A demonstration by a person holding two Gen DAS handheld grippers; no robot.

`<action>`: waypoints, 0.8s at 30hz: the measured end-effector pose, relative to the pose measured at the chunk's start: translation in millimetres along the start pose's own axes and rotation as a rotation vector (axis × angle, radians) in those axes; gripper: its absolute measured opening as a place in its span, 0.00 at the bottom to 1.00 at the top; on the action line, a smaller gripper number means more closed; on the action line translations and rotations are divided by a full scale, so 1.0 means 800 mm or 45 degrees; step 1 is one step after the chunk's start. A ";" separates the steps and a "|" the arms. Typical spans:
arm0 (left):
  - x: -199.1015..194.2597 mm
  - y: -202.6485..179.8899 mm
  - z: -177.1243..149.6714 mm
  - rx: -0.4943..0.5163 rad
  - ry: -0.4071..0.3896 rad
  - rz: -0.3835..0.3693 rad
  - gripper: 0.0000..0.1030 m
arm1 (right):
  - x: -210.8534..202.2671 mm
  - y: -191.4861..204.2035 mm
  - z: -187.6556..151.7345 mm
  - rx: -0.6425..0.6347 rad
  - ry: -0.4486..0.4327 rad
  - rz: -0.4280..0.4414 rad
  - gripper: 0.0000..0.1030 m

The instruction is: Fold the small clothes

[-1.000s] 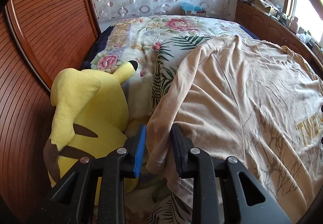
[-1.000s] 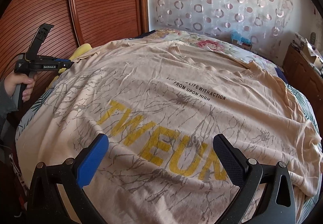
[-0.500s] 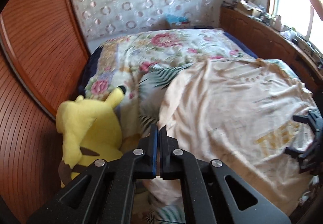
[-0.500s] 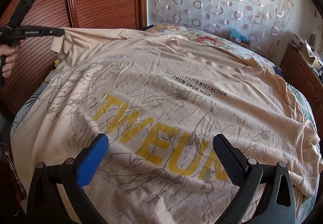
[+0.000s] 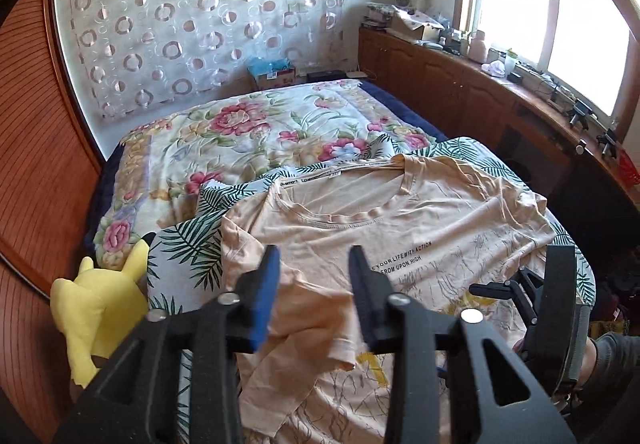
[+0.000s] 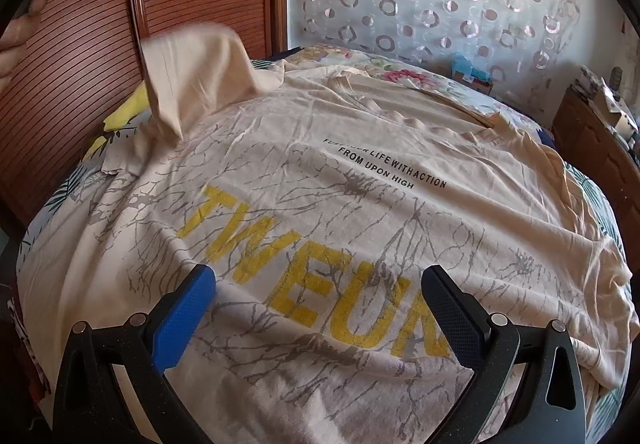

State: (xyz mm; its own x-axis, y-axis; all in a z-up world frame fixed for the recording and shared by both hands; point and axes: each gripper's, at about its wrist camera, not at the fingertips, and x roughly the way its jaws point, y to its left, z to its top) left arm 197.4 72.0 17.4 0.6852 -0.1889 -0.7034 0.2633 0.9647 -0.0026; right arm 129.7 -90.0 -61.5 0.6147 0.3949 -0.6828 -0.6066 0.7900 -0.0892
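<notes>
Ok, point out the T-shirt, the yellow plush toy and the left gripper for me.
T-shirt [image 6: 320, 172], right wrist view, on the printed chest.
yellow plush toy [image 5: 102, 308], left wrist view, on its yellow back.
left gripper [image 5: 314, 284], left wrist view, midway between its parted fingertips, above the flipped sleeve.

Black gripper frames [image 6: 316, 324], blue-padded fingers [image 6: 180, 316], silver screws.

bed [image 5: 408, 116] | floral cover; leaf-print sheet [image 5: 188, 244]; peach T-shirt [image 6: 320, 180] spread flat; yellow plush toy [image 5: 104, 304] at edge
</notes>
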 end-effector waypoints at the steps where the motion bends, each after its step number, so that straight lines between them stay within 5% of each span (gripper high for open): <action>1: -0.001 0.001 -0.006 0.006 0.003 0.005 0.40 | 0.000 0.000 -0.001 0.000 -0.001 0.000 1.00; 13: 0.016 0.049 -0.140 -0.155 0.091 0.152 0.44 | -0.005 -0.002 -0.005 0.003 -0.009 -0.002 1.00; 17: 0.009 0.044 -0.174 -0.171 0.072 0.133 0.43 | -0.005 -0.001 -0.004 -0.002 -0.006 -0.009 1.00; 20: 0.008 0.028 -0.190 -0.146 0.077 0.085 0.30 | -0.005 -0.001 -0.004 -0.001 -0.004 -0.010 1.00; 24: 0.016 0.013 -0.196 -0.107 0.089 0.060 0.25 | -0.005 0.000 -0.004 -0.002 -0.004 -0.015 1.00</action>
State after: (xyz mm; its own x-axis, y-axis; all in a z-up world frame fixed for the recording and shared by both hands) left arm 101.9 108.2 -103.1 0.6459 -0.1328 -0.7518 0.1719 0.9848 -0.0263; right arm 125.7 -93.0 -60.8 0.6232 0.3874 -0.6794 -0.6003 0.7937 -0.0981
